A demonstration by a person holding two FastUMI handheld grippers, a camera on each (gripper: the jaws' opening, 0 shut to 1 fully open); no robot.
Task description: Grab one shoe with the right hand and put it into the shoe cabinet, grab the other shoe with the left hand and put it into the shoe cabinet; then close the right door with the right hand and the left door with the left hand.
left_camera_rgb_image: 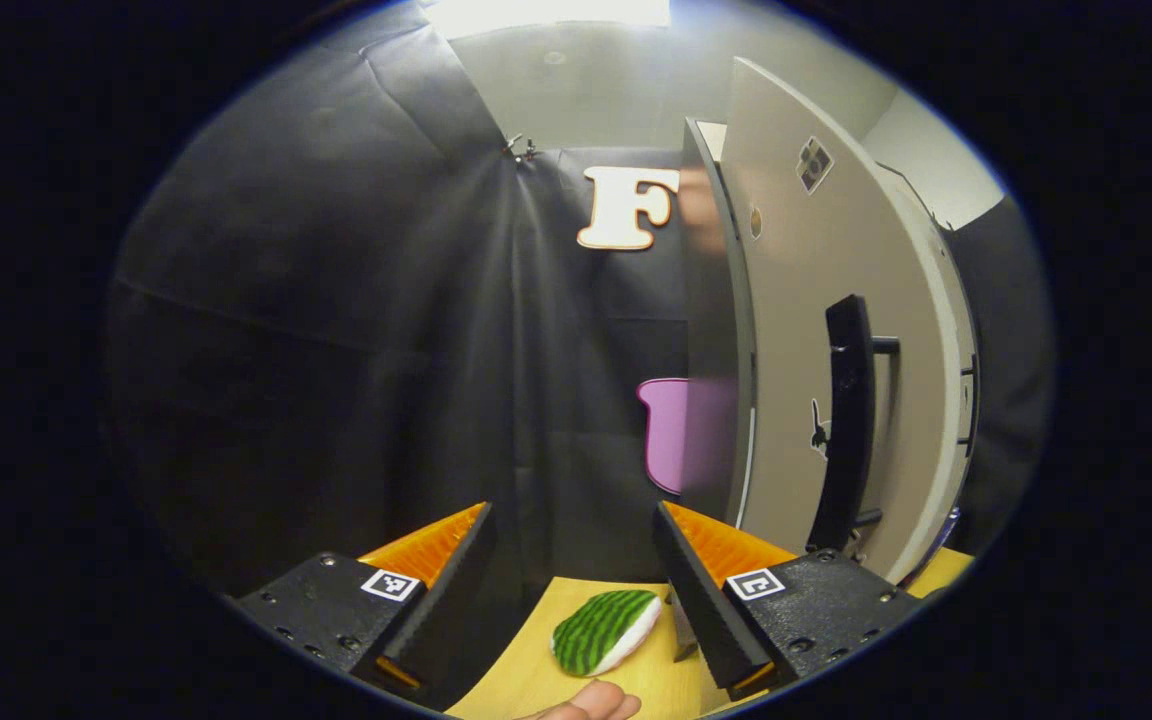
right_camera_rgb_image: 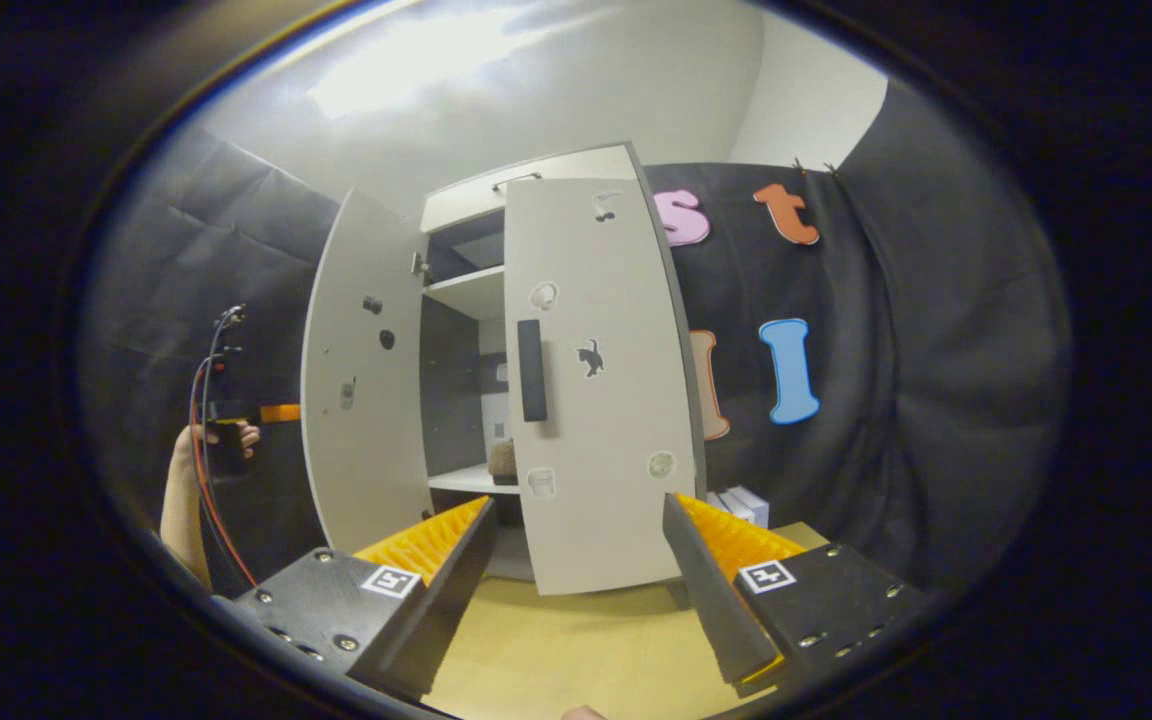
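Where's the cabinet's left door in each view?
Left gripper view: left door right of centre, outer face with black handle toward the camera.
Right gripper view: left of centre, swung open, inner face showing.
Shared landmark: the yellow surface along the bottom.

The left gripper view rides low over the yellow surface (left_camera_rgb_image: 536,680), facing the booth's black wall, close beside the outer face of the shoe cabinet's left door (left_camera_rgb_image: 816,330), seen nearly edge-on at its right. The right gripper view stands farther back, facing the shoe cabinet (right_camera_rgb_image: 496,380) head-on, its right door (right_camera_rgb_image: 601,380) central. The 2 views share the left door (right_camera_rgb_image: 361,380) and the surface (right_camera_rgb_image: 556,650); the right gripper view also catches the left gripper (right_camera_rgb_image: 276,412) beyond that door.
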